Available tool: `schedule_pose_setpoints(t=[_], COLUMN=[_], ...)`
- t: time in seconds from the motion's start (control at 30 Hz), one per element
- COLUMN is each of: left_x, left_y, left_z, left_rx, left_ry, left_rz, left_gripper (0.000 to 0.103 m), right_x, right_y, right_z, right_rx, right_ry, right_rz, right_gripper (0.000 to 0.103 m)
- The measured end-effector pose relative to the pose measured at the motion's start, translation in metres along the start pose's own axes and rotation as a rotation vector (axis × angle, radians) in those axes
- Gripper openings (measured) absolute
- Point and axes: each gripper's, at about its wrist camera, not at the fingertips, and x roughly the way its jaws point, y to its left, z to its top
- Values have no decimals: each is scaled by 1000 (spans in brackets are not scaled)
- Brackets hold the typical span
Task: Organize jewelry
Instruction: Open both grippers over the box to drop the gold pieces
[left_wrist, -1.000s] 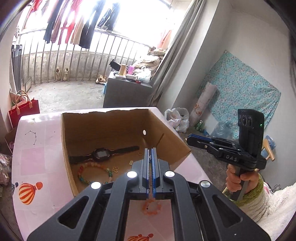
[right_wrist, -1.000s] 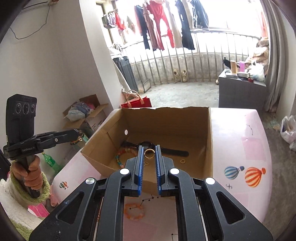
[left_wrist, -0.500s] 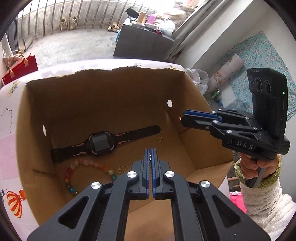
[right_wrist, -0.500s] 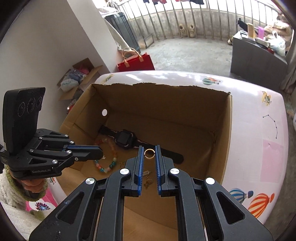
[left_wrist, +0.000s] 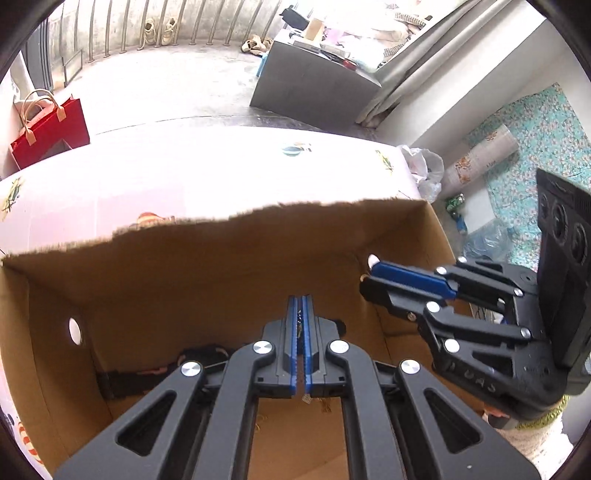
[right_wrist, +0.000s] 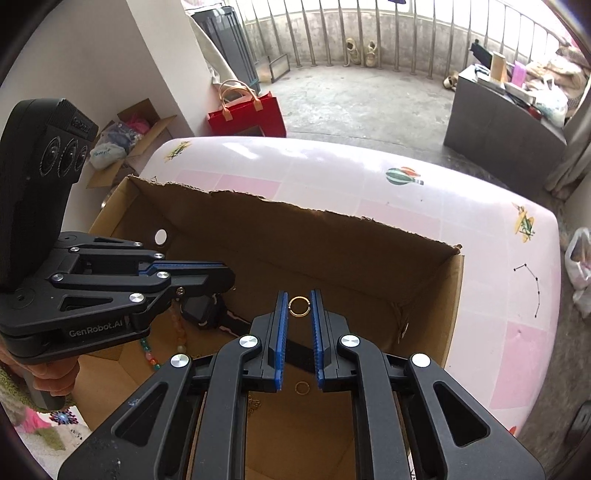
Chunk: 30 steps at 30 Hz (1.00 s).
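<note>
1. Both grippers have come forward and tipped down since the earlier frames; the brown cardboard box (right_wrist: 332, 254) with the torn rim now fills both views, where before it sat well ahead on the pink tablecloth (right_wrist: 480, 236).
2. Left side of the right wrist view: the black left gripper (right_wrist: 225, 275) is over the box's left end, jaws shut tight. In its own view a fine dark chain-like piece (left_wrist: 300, 318) shows in the slit between the pads; what it is I cannot tell.
3. Under it, lower left: a black smartwatch (right_wrist: 199, 310) and a multicoloured bead bracelet (right_wrist: 149, 352) lie on the box floor.
4. Centre: the black right gripper (right_wrist: 298, 306) has its blue-padded jaws drawn in narrow, pinching a small gold ring (right_wrist: 298, 306) by its edges, above the box floor.
5. Just below, between the finger bases: a second gold ring (right_wrist: 303, 387) lies on the floor.
6. Judgement: step in hand is setting both pieces inside the box.
7. To do it well: go low before letting go, since a ring dropped from height may roll or bounce. Open slowly and only a little.
8. Keep the two grippers apart; release the chain-like piece clear of the bracelet to avoid tangling.
</note>
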Motion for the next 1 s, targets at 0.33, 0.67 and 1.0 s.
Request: schedule_pose_setpoints(t=[0.33,0.67,1.0], left_x=[0,-26,-43], left_y=[17,12,9], left_z=[5,-2,-8], left_rx=[-29,-14,-10], left_ry=[-39,-91,-123], left_rz=[37,44,62], left_gripper=[24,30,37], right_x=[-13,-15,-25], right_y=[-7,-14,-9], right_z=[-3,-1,8], right_rx=[32,60,77], right_ry=[-44,-43,-53], right_rz=[12,45,55], right_gripper=[11,20,42])
